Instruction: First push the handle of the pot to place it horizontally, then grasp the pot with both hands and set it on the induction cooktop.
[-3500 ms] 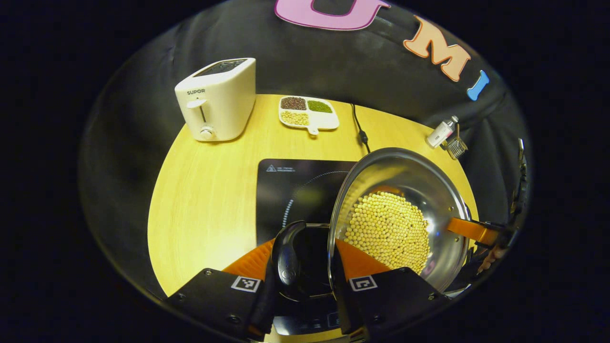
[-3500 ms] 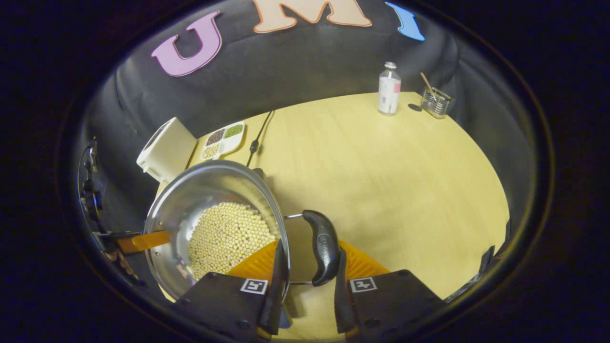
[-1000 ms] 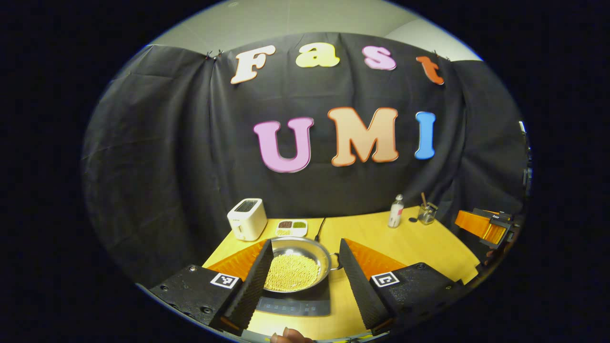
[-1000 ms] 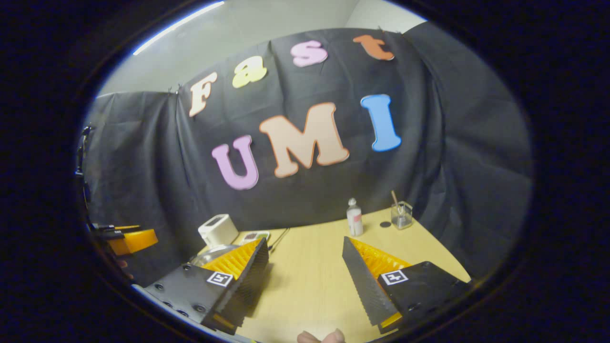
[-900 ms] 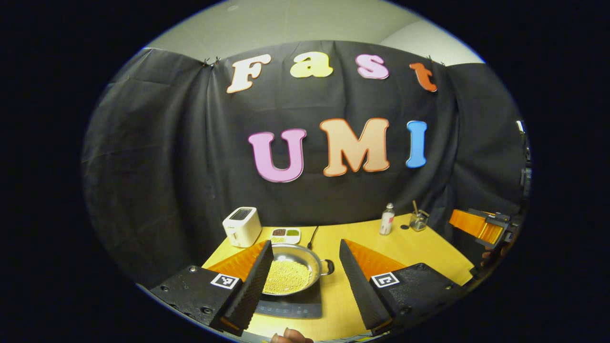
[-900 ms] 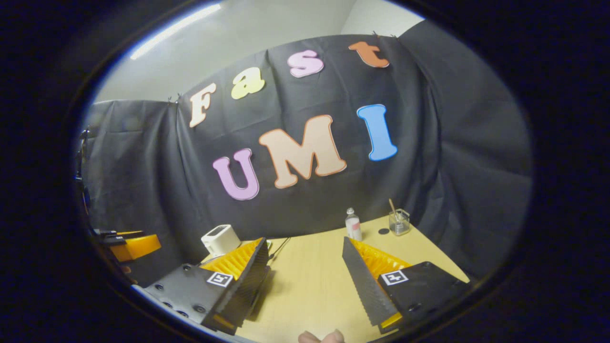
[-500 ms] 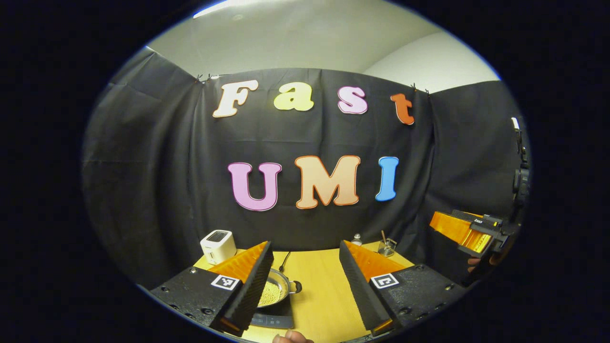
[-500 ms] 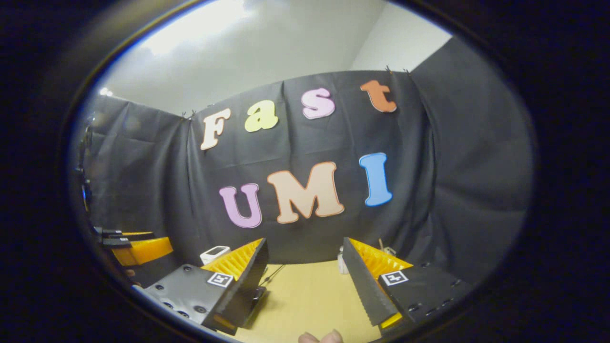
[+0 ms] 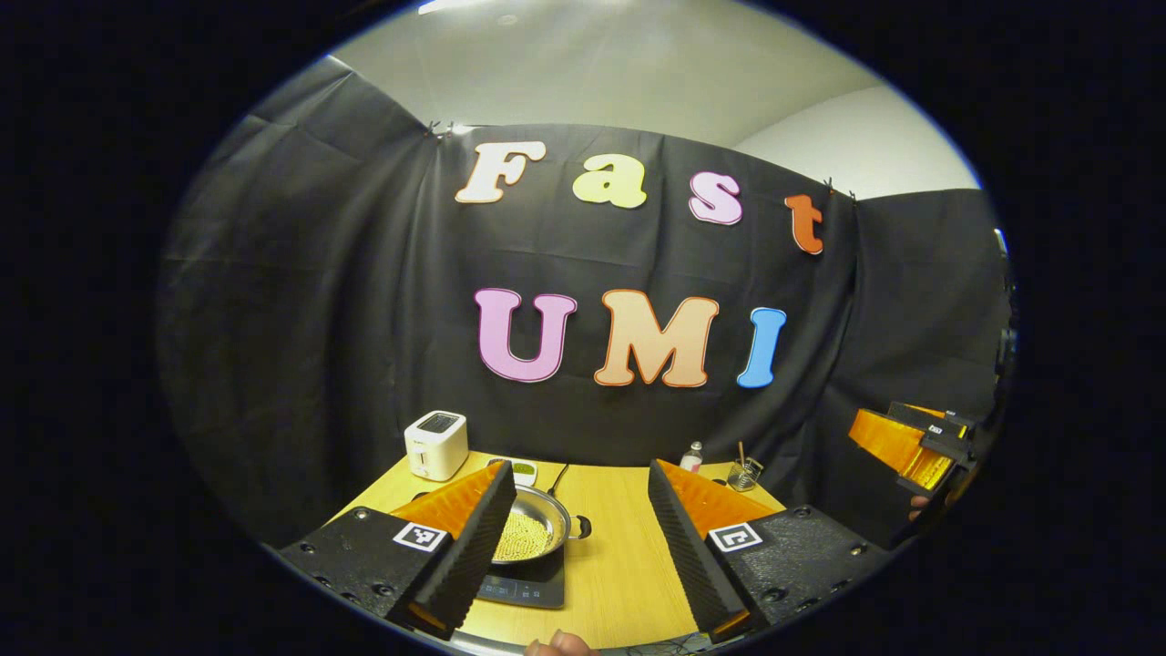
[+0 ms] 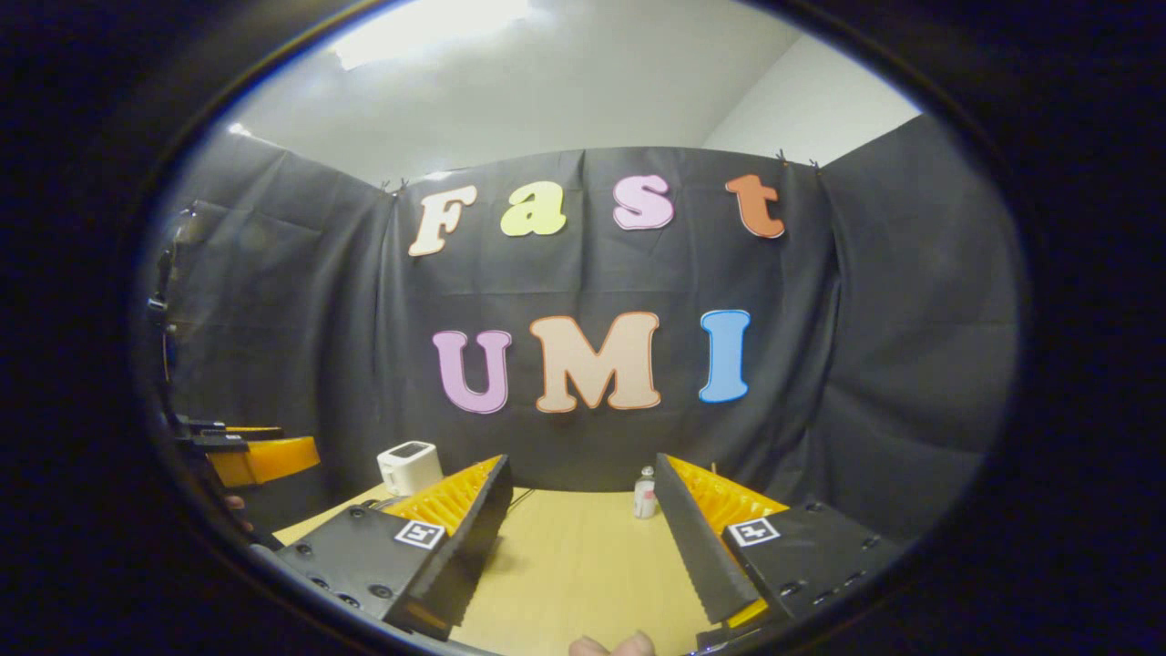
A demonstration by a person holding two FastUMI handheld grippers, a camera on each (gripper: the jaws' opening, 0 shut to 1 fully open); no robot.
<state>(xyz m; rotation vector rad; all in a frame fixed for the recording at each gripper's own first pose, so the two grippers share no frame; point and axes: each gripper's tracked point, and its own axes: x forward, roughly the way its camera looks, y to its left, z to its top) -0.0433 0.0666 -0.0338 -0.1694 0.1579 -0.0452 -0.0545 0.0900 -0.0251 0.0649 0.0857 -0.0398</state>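
Both claws pulled back off pot since earlier frames. Left claw point(image 9: 578, 538) agape, empty; right claw point(image 10: 583, 538) agape, empty. Pot point(image 9: 537, 530) of beans sits on induction cooktop point(image 9: 533, 588) on bench point(image 9: 619, 565). Toaster point(image 9: 436, 445) at far edge.

Both grippers have let go of the pot point(image 9: 533, 530), which now sits on the induction cooktop point(image 9: 533, 583) instead of hanging tilted above it; the left gripper point(image 9: 574, 533) and right gripper point(image 10: 583, 538), jaws spread, have drawn back and tipped up toward the wall
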